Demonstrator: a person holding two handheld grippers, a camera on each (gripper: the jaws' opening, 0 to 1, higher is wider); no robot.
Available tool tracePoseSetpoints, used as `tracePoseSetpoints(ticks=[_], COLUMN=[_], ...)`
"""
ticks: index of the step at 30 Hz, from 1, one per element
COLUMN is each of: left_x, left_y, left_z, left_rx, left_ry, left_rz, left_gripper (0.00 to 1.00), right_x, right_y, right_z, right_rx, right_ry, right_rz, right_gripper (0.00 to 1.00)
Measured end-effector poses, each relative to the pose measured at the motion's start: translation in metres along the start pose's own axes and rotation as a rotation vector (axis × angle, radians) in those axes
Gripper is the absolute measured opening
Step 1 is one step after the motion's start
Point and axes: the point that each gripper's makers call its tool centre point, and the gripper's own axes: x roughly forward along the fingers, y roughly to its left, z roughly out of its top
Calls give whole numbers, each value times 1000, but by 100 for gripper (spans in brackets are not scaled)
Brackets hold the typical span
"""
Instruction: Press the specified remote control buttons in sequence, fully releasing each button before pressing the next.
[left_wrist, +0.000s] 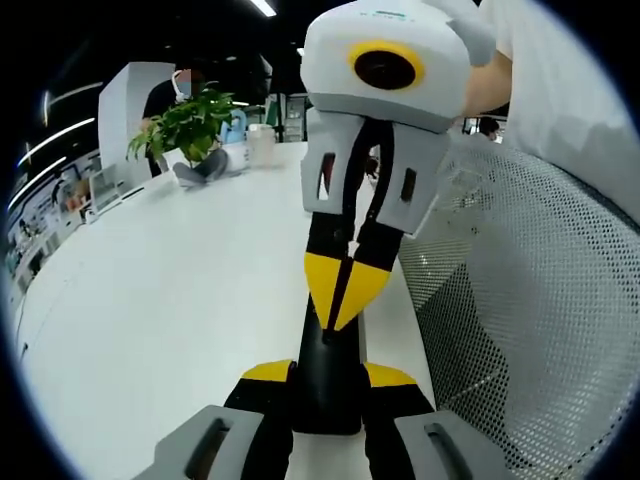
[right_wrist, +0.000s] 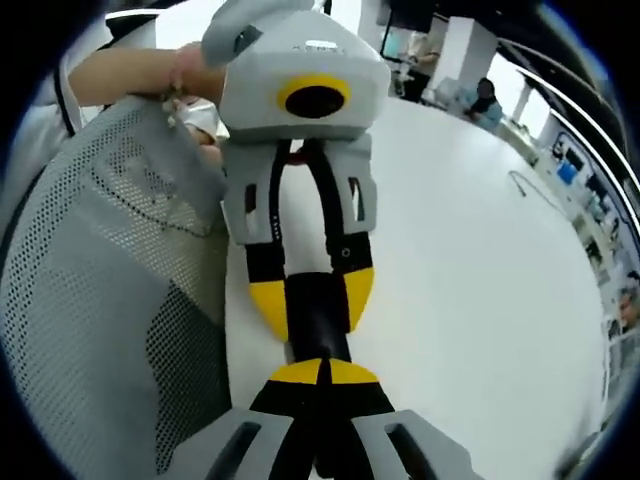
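Observation:
A black remote control (left_wrist: 326, 398) lies lengthwise just above the white table (left_wrist: 170, 300), near its edge. My left gripper (left_wrist: 328, 374) is shut on it, one yellow-tipped jaw against each long side. My right gripper (left_wrist: 345, 292) comes in from the far side with its yellow tips closed together, and their point rests on the remote's top face. In the right gripper view the remote (right_wrist: 318, 338) runs forward from my right gripper (right_wrist: 322, 373), whose tips meet over it, while the left gripper (right_wrist: 312, 298) clamps its far end. The buttons are hidden.
A grey mesh chair back (left_wrist: 520, 330) stands right beside the table edge (right_wrist: 110, 300). A potted plant (left_wrist: 190, 125) and a white cup (left_wrist: 260, 145) sit at the table's far end, with a person behind them. A hand (right_wrist: 150, 75) holds the left gripper.

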Motion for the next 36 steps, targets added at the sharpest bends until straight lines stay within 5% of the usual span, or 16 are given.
tracePoseSetpoints(ticks=[9,16,29,36], left_x=[0,0,0,0], left_y=[0,1,2,1], left_z=[0,0,0,0], left_rx=[2,15,12,11], left_ry=[3,36,30,28], left_rz=[-1,5,8,7], left_gripper=[25,25,25,25], right_x=[2,4,1,2], right_y=[-2,-2,-5,-2], right_z=[0,2,1,6], right_rx=[-12,-80,42,20], right_ry=[40,71,-35,-46], right_rz=[13,-51,-48,-28], right_gripper=[0,0,0,0])
